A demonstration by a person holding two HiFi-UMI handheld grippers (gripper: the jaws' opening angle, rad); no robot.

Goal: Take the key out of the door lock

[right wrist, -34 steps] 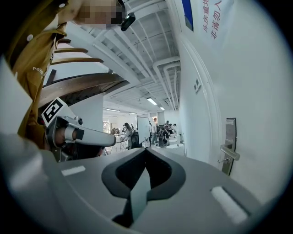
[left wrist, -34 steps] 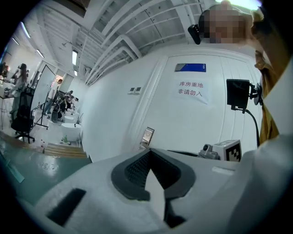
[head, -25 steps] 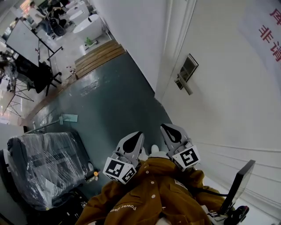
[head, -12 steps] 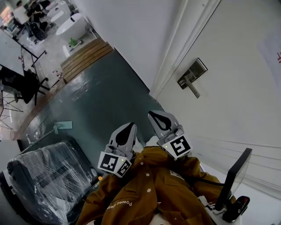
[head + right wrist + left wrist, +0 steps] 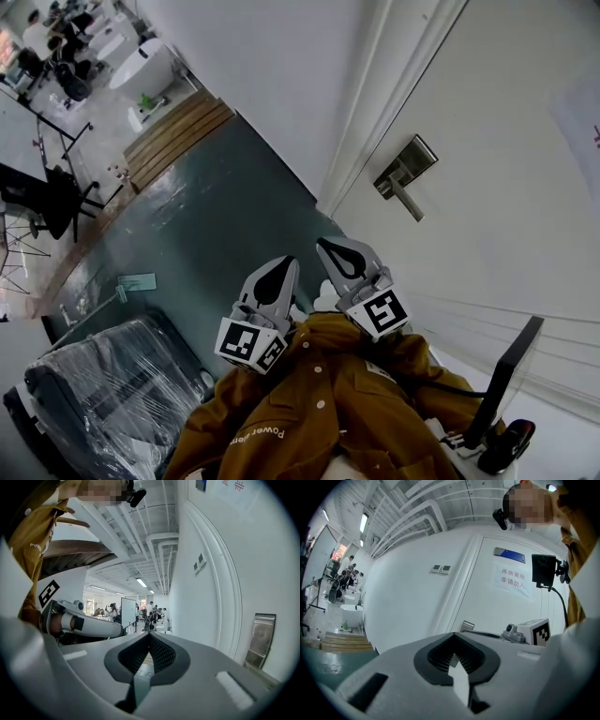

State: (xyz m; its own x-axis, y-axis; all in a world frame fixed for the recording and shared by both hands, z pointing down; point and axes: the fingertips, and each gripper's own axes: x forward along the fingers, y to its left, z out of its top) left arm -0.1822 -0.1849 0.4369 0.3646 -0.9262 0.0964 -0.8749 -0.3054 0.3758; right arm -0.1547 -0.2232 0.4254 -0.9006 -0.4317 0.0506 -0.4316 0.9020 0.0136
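Observation:
A white door carries a metal lock plate with a lever handle; the plate also shows in the left gripper view and the right gripper view. No key can be made out at this size. Both grippers are held low in front of my brown jacket, well short of the lock. My left gripper is shut and empty, as seen along its jaws. To its right, my right gripper is likewise shut with nothing in it.
A dark teal floor runs along the white wall. A plastic-wrapped chair stands at lower left, a wooden step and a white tub farther off. A black panel on a stand sits at lower right.
The head view has swung, so the lock plate sits a little higher and the grippers have risen slightly in the picture. Both grippers stay shut and side by side.

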